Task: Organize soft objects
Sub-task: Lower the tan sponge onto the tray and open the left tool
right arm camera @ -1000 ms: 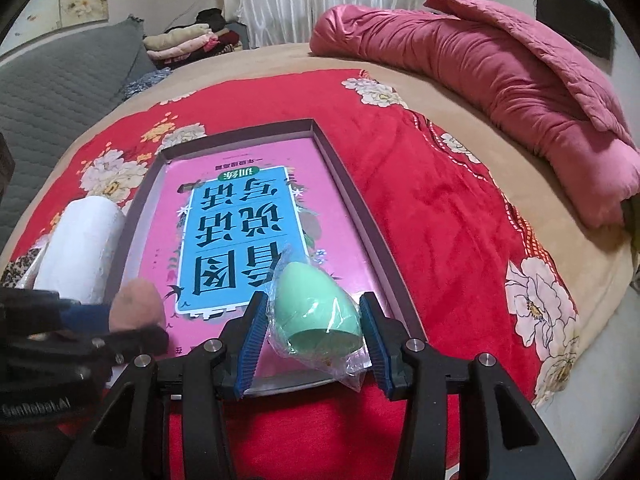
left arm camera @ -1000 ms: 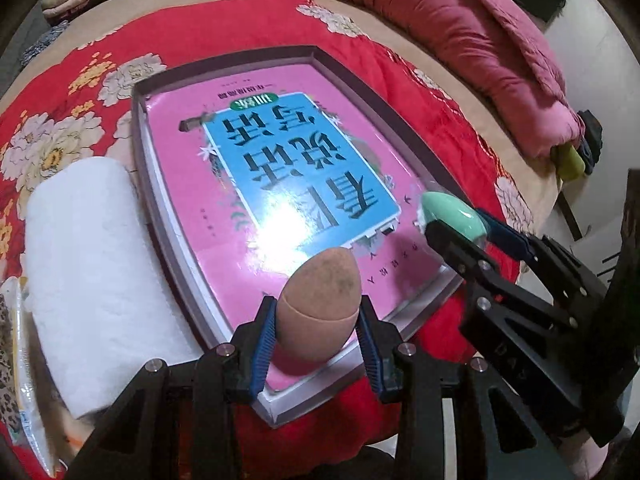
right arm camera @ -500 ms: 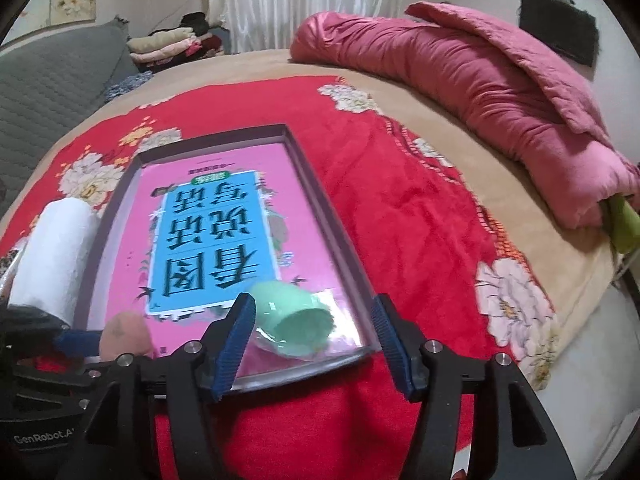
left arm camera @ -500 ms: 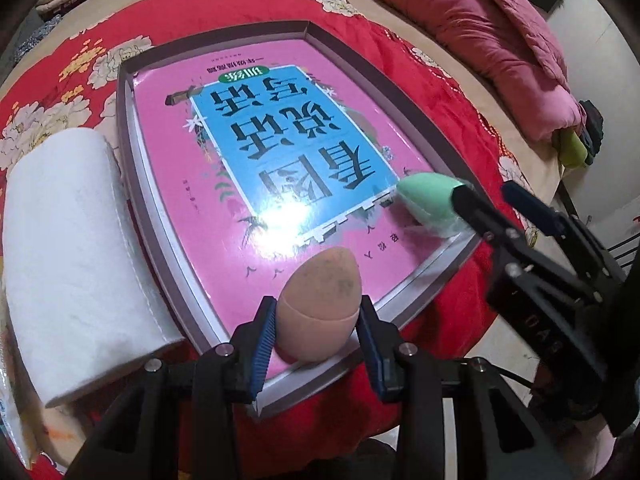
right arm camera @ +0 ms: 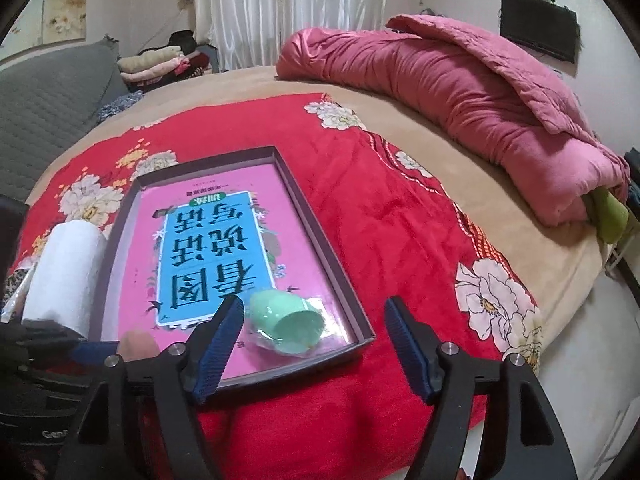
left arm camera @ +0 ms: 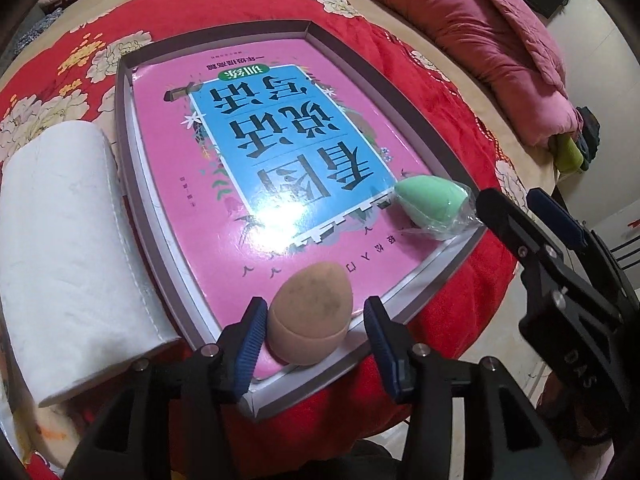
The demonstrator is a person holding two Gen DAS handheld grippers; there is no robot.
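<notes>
A tan egg-shaped sponge (left arm camera: 310, 312) rests on the pink book in the grey tray (left arm camera: 124, 128) at its near edge, between my left gripper's (left arm camera: 314, 340) fingers. The left pad touches it; the right pad stands slightly off, so the jaws look open. A green sponge in clear wrap (left arm camera: 432, 206) lies on the book near the tray's right rim; it also shows in the right wrist view (right arm camera: 286, 322). My right gripper (right arm camera: 314, 350) is wide open and empty, pulled back just short of the green sponge. The tan sponge shows at the right wrist view's lower left (right arm camera: 138, 344).
A white paper-towel roll (left arm camera: 68, 248) lies left of the tray on the red floral blanket (right arm camera: 400, 216). A pink quilt (right arm camera: 460, 96) is piled at the bed's far right. Folded clothes (right arm camera: 160, 64) and a grey sofa (right arm camera: 44, 96) stand beyond.
My right gripper opened, let the green sponge down onto the book and drew back. My left gripper lowered the tan sponge onto the book and loosened its jaws.
</notes>
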